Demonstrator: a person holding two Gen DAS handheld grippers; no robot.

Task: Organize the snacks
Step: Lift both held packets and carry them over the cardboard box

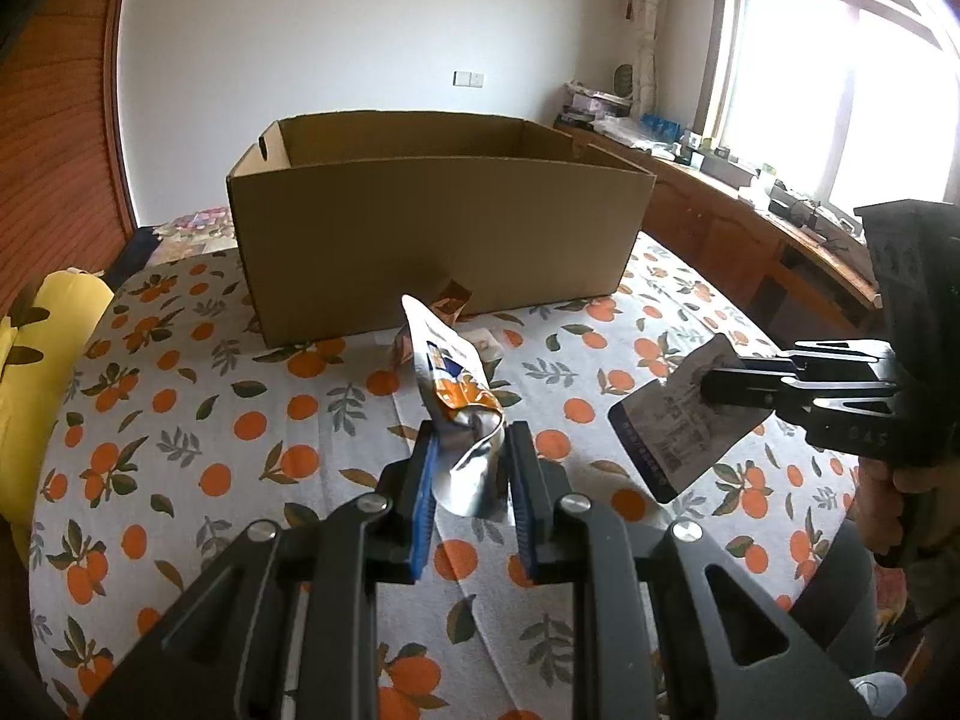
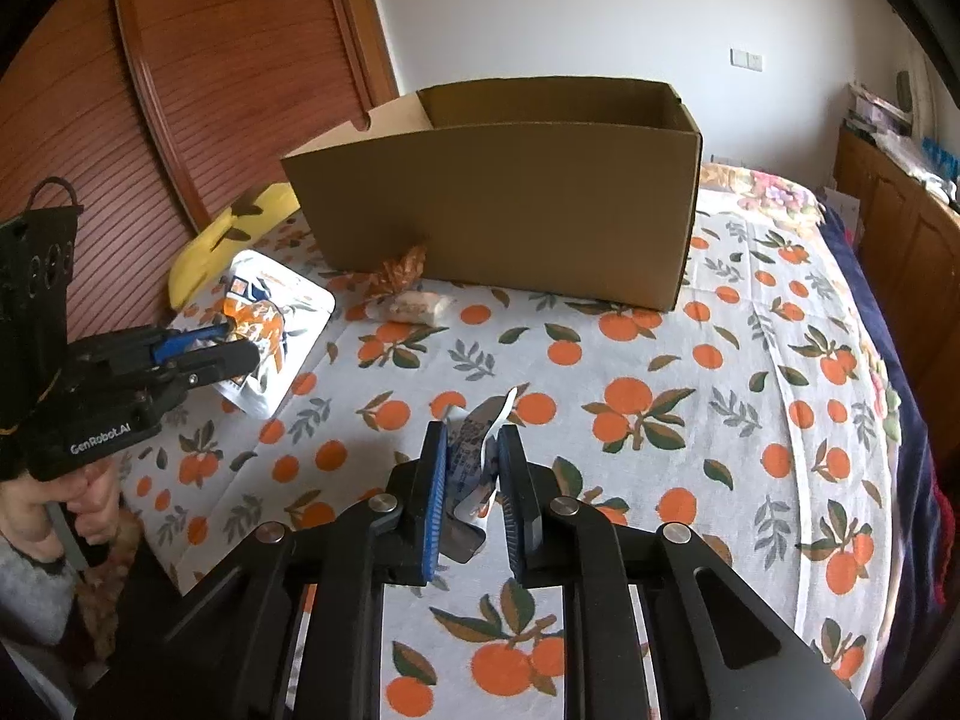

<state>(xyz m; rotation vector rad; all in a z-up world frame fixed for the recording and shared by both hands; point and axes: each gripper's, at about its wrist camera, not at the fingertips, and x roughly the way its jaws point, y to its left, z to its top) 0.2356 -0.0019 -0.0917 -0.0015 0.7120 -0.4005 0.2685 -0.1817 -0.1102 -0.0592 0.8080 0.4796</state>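
My left gripper (image 1: 471, 450) is shut on a silver and orange snack bag (image 1: 459, 396), held above the table; the same bag shows in the right wrist view (image 2: 270, 312). My right gripper (image 2: 471, 456) is shut on a flat blue-and-white snack packet (image 2: 477, 456), which shows in the left wrist view (image 1: 684, 420) at the right. An open cardboard box (image 1: 438, 240) stands ahead on the orange-print tablecloth (image 1: 180, 408). A brown wrapped snack (image 2: 399, 270) and a pale wrapped snack (image 2: 414, 307) lie at the box's front wall.
A yellow cushion (image 1: 36, 372) lies at the table's left edge. A wooden sideboard (image 1: 750, 222) with clutter stands under the window at the right. A wooden slatted door (image 2: 210, 78) is behind the table.
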